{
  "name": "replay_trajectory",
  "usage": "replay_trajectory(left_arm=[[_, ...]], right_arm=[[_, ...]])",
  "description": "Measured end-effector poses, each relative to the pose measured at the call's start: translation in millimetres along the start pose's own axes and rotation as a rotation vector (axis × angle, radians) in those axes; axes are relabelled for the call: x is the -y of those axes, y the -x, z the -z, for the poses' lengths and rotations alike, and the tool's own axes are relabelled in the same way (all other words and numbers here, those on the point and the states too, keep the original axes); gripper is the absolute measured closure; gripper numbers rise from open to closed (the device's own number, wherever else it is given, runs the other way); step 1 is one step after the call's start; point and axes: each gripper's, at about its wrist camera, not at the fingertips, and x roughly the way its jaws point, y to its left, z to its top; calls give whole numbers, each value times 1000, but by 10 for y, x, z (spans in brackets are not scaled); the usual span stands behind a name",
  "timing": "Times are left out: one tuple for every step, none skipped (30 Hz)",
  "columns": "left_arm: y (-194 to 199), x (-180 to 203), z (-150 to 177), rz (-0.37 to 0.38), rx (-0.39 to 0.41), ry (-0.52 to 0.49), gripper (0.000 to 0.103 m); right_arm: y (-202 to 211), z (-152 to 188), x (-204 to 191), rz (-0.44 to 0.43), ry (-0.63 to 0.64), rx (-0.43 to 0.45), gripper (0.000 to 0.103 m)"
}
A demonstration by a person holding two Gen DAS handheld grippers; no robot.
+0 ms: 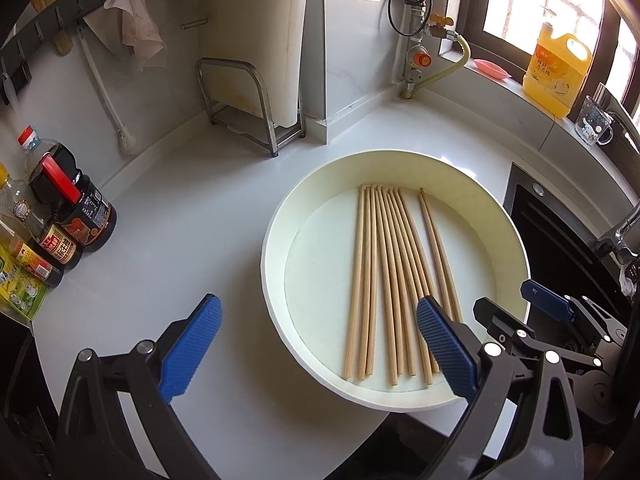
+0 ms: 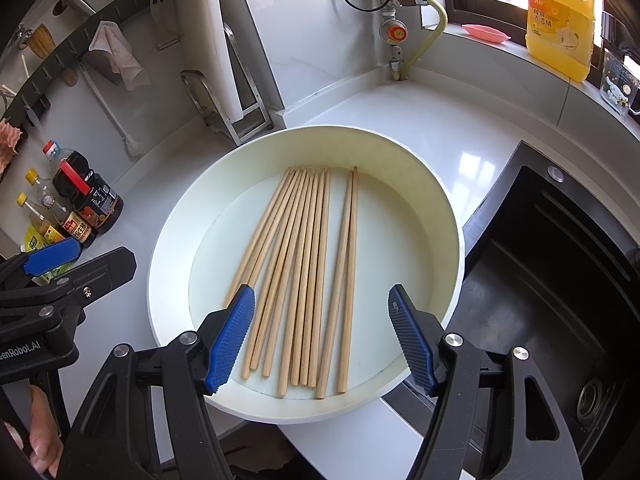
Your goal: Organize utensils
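Several wooden chopsticks (image 1: 394, 280) lie side by side in a round white tray (image 1: 280, 216) on the white counter. They also show in the right wrist view (image 2: 304, 272), in the same tray (image 2: 168, 216). My left gripper (image 1: 320, 344) is open and empty, hovering at the tray's near left rim. My right gripper (image 2: 322, 332) is open and empty, just above the near ends of the chopsticks. The right gripper also shows in the left wrist view (image 1: 548, 304), at the tray's right side.
Sauce bottles (image 1: 68, 212) stand at the left. A metal rack (image 1: 248, 104) with a cutting board stands behind the tray. A black sink (image 2: 552, 272) lies at the right. A yellow detergent jug (image 1: 558, 72), a pink dish (image 1: 492, 68) and a glass mug (image 1: 592, 120) sit on the window sill.
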Motion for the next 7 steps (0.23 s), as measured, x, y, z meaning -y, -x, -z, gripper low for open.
replay_trajectory(left_arm=[[-5, 4, 7, 1, -4, 0, 7], [-12, 6, 13, 0, -7, -1, 7], [-19, 8, 17, -3, -9, -2, 7], [-25, 8, 20, -4, -11, -4, 7], [-27, 7, 23, -5, -11, -4, 7], [-28, 7, 22, -3, -11, -3, 7], [-30, 7, 23, -2, -11, -3, 7]], right_arm=[[3, 0, -1, 0, 1, 0, 37], [2, 3, -3, 0, 2, 0, 37], [2, 7, -5, 0, 3, 0, 37], [3, 11, -4, 1, 4, -1, 37], [0, 14, -4, 2, 4, -1, 37], [0, 15, -1, 3, 4, -2, 37], [0, 17, 2, 4, 2, -2, 37]])
